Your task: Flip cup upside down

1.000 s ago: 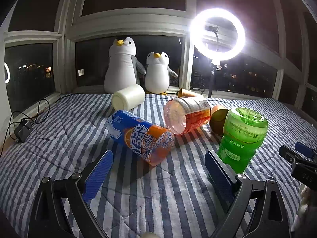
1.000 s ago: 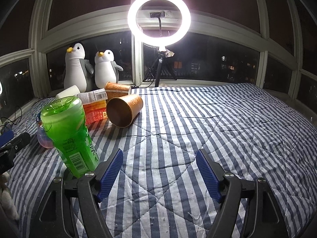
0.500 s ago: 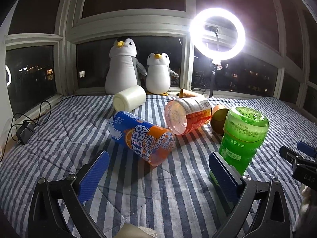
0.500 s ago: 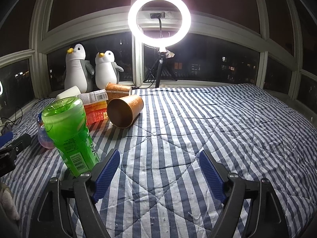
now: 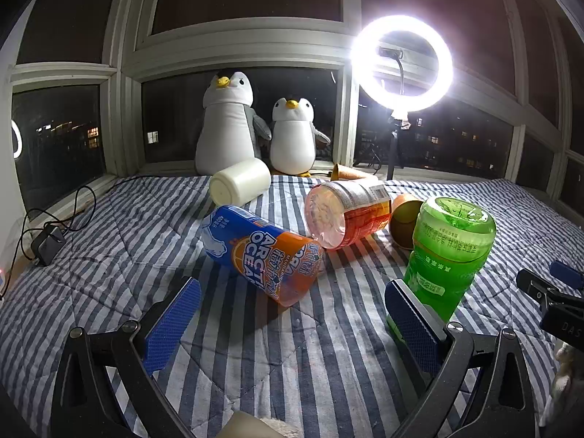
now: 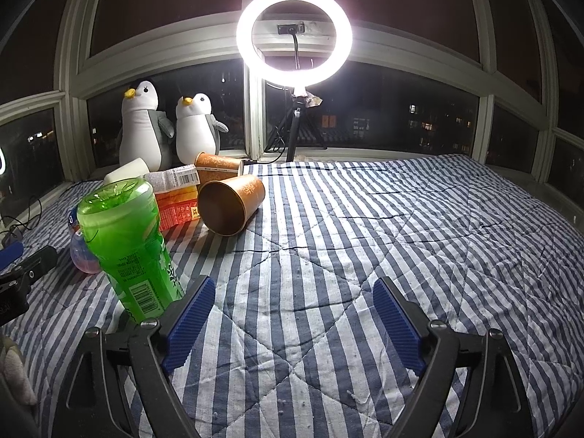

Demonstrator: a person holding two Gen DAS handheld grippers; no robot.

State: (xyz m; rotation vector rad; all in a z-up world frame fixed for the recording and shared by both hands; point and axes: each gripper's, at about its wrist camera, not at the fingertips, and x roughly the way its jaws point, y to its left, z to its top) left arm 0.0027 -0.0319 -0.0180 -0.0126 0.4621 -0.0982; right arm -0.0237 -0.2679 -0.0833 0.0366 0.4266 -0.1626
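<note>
A green plastic cup stands upside down on the striped bed cover; it also shows at the left of the right wrist view. A blue-and-orange cup lies on its side ahead of my left gripper, which is open and empty, just short of it. My right gripper is open and empty, with the green cup just left of its left finger. An orange-labelled clear cup, a white cup and a brown paper cup lie on their sides farther back.
Two penguin plush toys sit on the window sill. A lit ring light on a tripod stands behind the bed. A second brown paper cup lies near the sill. A charger and cable lie at the left edge.
Both grippers have drawn back a little from the cups and stay open. The cups have not moved.
</note>
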